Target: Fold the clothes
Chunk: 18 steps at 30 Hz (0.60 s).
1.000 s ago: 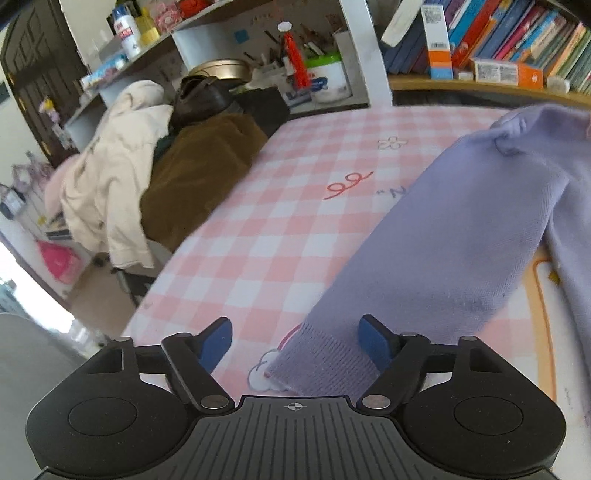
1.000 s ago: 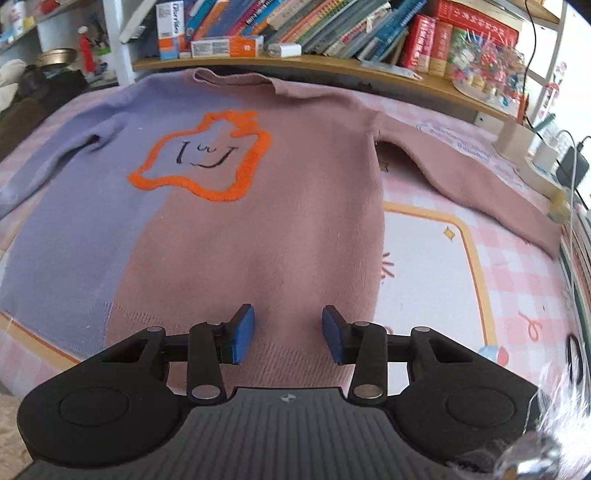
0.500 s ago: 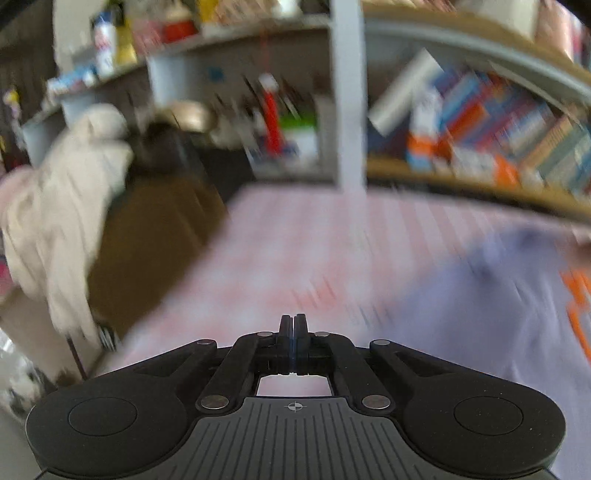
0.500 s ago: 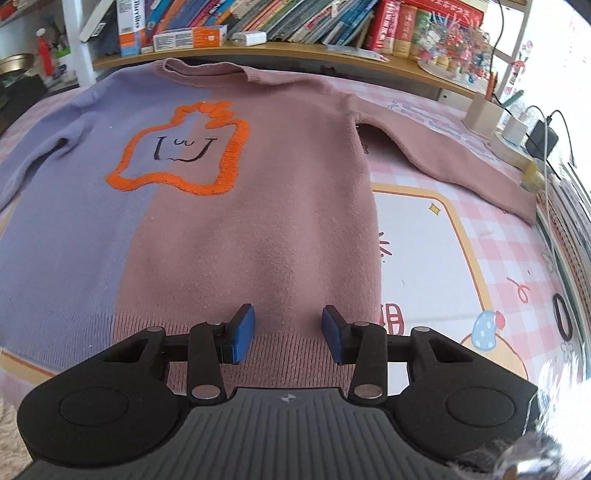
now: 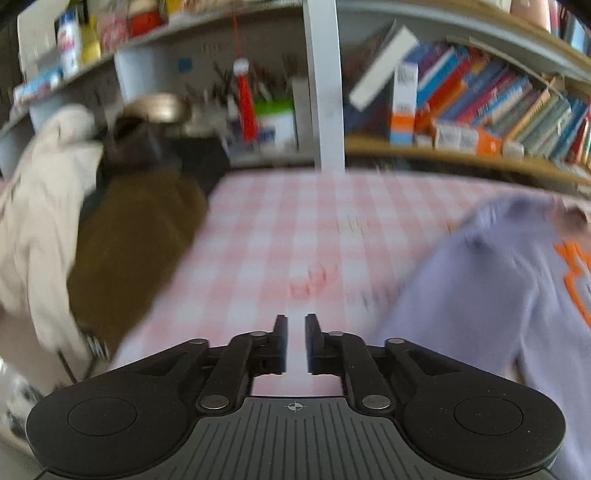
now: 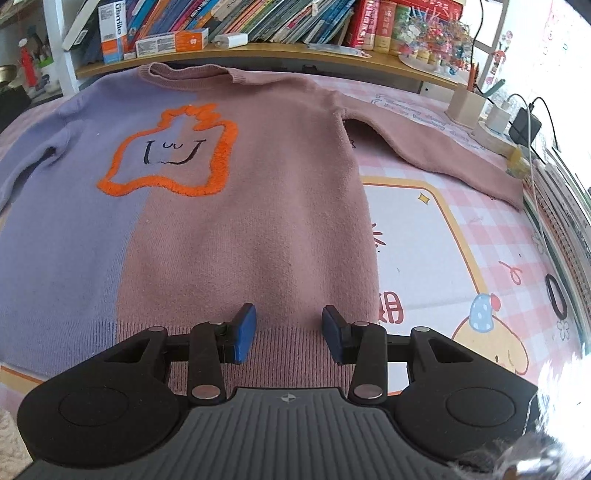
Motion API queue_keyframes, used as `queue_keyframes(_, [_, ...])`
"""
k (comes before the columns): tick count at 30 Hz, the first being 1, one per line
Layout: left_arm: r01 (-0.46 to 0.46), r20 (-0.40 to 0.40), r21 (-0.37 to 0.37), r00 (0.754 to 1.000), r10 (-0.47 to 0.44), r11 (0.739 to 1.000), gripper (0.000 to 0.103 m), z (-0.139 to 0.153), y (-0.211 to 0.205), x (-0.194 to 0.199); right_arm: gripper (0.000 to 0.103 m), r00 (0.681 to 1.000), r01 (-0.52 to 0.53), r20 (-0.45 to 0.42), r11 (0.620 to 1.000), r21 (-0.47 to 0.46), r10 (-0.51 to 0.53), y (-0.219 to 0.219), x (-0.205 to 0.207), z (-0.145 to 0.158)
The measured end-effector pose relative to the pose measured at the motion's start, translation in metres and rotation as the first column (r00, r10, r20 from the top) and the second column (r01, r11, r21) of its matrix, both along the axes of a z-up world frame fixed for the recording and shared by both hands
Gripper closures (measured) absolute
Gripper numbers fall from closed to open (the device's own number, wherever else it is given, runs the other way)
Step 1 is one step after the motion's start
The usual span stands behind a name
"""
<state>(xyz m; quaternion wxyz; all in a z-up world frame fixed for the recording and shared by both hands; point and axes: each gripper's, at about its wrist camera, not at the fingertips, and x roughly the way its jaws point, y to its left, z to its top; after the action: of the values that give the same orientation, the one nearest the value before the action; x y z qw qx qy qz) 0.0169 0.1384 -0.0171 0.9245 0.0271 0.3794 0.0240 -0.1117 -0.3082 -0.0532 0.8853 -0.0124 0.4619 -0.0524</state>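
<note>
The sweater point(image 6: 236, 206) lies flat, front up, on the checked table point(image 6: 424, 229). Its body is half lilac, half dusty pink, with an orange outline motif point(image 6: 170, 155) on the chest. The collar is at the far edge by the bookshelf point(image 6: 258, 22). The pink sleeve point(image 6: 443, 155) runs out to the far right.

**Tongs**
- Left tongs point(image 5: 295, 341): narrow gap, jaws opening, nothing between them. They hang over bare table, with the lilac side of the sweater point(image 5: 498, 295) to their right.
- Right tongs point(image 6: 289, 334): moderately wide, over the ribbed hem point(image 6: 288, 343) on the pink half. Whether the pads touch the knit cannot be told; no cloth is seen pinched.

**Risks from here**
- The left tongs hold no cloth. If a fold starts now, only one side would lift, and the sweater would likely skew or drag.
- The knit is thick. A shallow bite at the hem may take only the top layer, or slip out.
- A cable and charger point(image 6: 524, 122) lie near the pink cuff. A sleeve swept that way could snag them.

**View differences**
- The left view alone shows a heap of other clothes point(image 5: 92, 221) off the table's left end; it is blurred.
- The right view alone shows the whole garment, both sleeves and the hem.
</note>
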Motion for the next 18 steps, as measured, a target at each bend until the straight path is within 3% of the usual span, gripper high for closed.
queue_keyframes(5, [0.021, -0.060, -0.067, 0.998, -0.025, 0.998, 0.052, -0.014, 0.004, -0.040, 0.065, 0.999, -0.036, -0.021, 0.999, -0.007, 0.036, -0.001, 0.005, 0.001])
queue_keyframes(10, [0.036, -0.120, -0.061, 0.992, -0.043, 0.998, 0.048, -0.028, -0.005, -0.056, 0.065, 0.997, -0.066, -0.032, 0.998, -0.018, 0.066, 0.000, 0.010, 0.001])
queue_keyframes(15, [-0.013, -0.099, -0.105, 0.995, 0.003, 0.994, 0.044, -0.032, 0.001, -0.055, 0.065, 0.996, -0.079, -0.037, 0.997, -0.022, 0.078, 0.000, 0.011, 0.001])
queue_keyframes(18, [-0.017, -0.093, -0.113, 0.996, 0.007, 0.993, 0.052, -0.033, 0.000, -0.057, 0.065, 0.997, -0.075, -0.037, 0.997, -0.019, 0.074, -0.001, 0.010, 0.001])
